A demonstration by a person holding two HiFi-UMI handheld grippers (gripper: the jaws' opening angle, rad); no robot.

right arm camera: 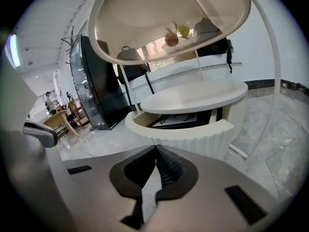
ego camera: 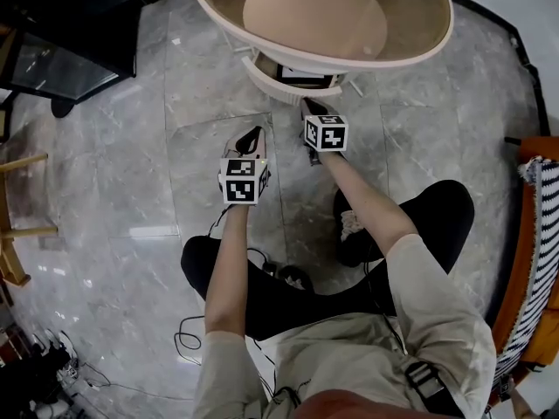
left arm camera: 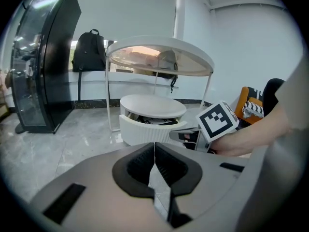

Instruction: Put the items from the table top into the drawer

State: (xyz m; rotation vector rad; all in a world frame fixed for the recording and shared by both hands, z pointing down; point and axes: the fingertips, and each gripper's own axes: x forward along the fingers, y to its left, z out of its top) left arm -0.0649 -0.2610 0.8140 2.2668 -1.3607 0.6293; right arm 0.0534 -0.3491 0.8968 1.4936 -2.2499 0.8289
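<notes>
Drawer (ego camera: 278, 86) half hidden under table top (ego camera: 410, 7), contents unclear

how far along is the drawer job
Done: drawer open, a flat printed item inside. In hand: nothing; left gripper and right gripper are shut, empty. Left: two round things seem to sit on the glass top.
</notes>
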